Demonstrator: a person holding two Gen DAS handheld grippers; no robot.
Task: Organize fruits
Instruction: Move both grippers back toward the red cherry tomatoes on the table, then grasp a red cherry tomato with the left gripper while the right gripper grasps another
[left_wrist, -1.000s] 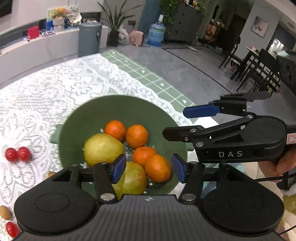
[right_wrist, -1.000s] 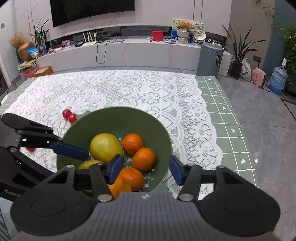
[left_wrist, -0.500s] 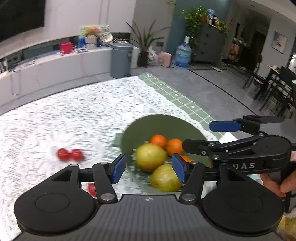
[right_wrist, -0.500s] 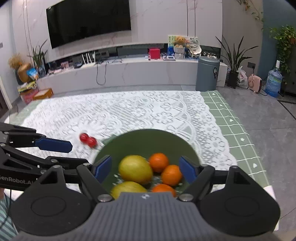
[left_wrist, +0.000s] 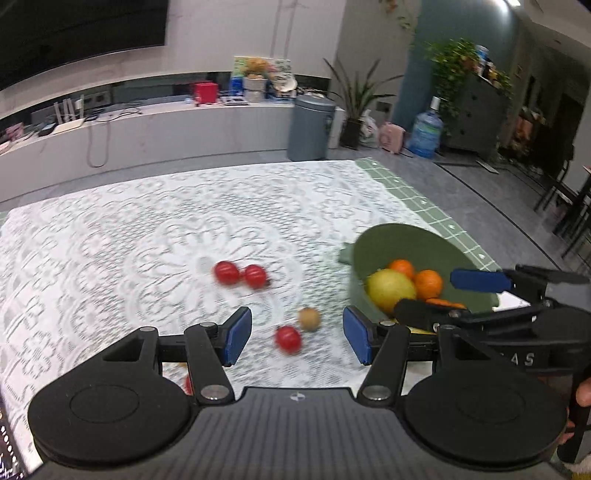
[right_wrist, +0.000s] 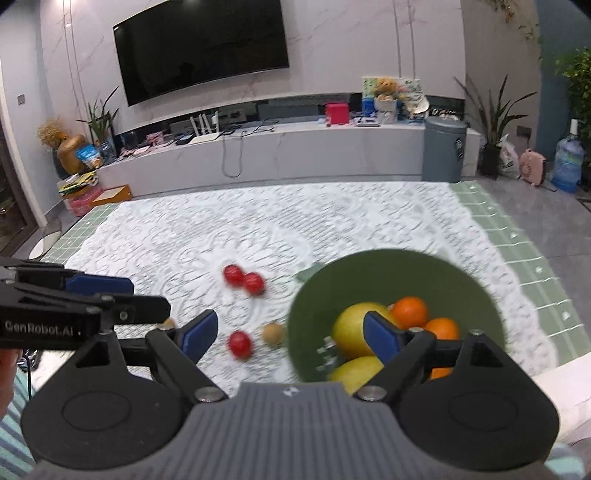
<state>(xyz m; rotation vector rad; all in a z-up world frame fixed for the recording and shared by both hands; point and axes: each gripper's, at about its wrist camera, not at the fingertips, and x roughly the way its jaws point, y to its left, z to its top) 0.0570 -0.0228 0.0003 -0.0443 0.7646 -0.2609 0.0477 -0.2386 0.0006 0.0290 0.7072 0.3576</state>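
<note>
My left gripper (left_wrist: 297, 339) hangs over the white lace tablecloth (left_wrist: 129, 240) with its blue-padded fingers (left_wrist: 236, 334) parted and nothing clamped between them; a small red round fruit (left_wrist: 287, 339) and a small tan-brown round fruit (left_wrist: 308, 318) lie on the cloth in the gap ahead. Two more small red round fruits (left_wrist: 241, 274) sit touching each other farther out on the lace. A sliver of another red one shows under my left finger, too hidden to be sure of.

My right gripper (right_wrist: 290, 334) has its jaws opening wide, with nothing pressed between the pads; its right finger (right_wrist: 382, 339) stands over the dark green round bowl (right_wrist: 369, 269). Inside the bowl I count two large yellow-green pear-like fruits (right_wrist: 352, 328) and at least three orange mandarins (right_wrist: 410, 312), one mostly hidden behind the finger. The bowl rests near the right edge of the lace, by the green checked cloth (right_wrist: 524, 251) underneath. From the right wrist view the same three red fruits and one tan one lie just left of the bowl, blurred.
</note>
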